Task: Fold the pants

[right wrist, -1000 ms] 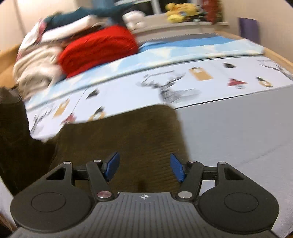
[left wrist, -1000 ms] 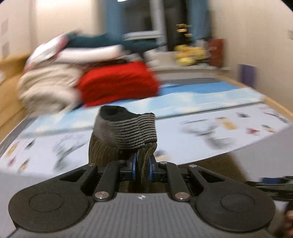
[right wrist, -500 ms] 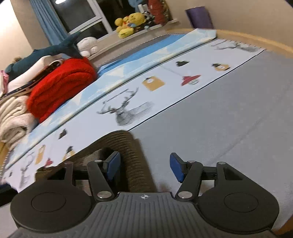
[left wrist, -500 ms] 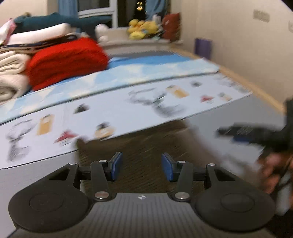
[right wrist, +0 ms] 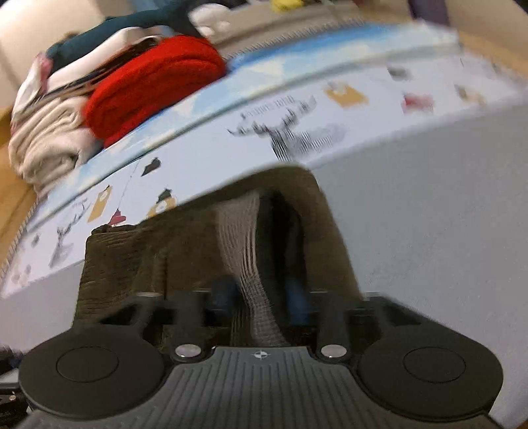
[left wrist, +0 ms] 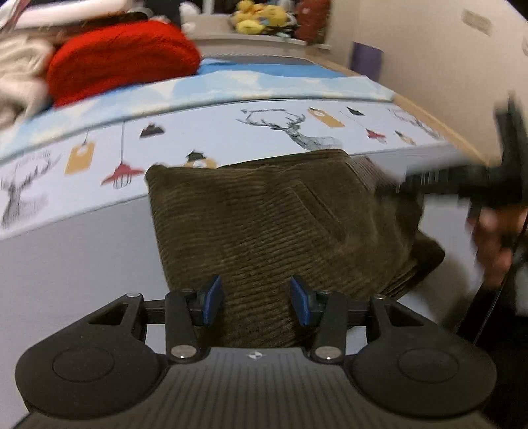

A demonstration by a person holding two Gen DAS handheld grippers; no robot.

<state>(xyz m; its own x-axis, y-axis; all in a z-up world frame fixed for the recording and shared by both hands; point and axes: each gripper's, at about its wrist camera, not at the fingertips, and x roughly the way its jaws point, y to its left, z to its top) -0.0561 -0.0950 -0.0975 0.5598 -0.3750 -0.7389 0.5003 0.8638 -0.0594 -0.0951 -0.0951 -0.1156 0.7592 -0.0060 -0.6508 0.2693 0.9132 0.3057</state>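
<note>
The brown corduroy pants (left wrist: pixel 274 224) lie folded in a block on the grey bed cover (left wrist: pixel 76 264). My left gripper (left wrist: pixel 255 300) is open and empty, its blue pads just above the near edge of the pants. In the right wrist view the pants (right wrist: pixel 138 257) lie close below, and their grey ribbed waistband (right wrist: pixel 254 260) stands up between the blue pads of my right gripper (right wrist: pixel 260 297). That view is blurred; the jaws stand apart, with the waistband loose between them. The right gripper also shows blurred at the right of the left wrist view (left wrist: pixel 462 184).
A stack of folded clothes with a red knit (left wrist: pixel 118 56) on it sits at the far left of the bed. A printed sheet with deer (left wrist: pixel 297 132) crosses the bed behind the pants. Plush toys (left wrist: pixel 257 16) line the far sill. A wall runs on the right.
My left gripper let go of the waistband end, opened and drew back over the folded pants. My right gripper moved in from the right edge onto the waistband.
</note>
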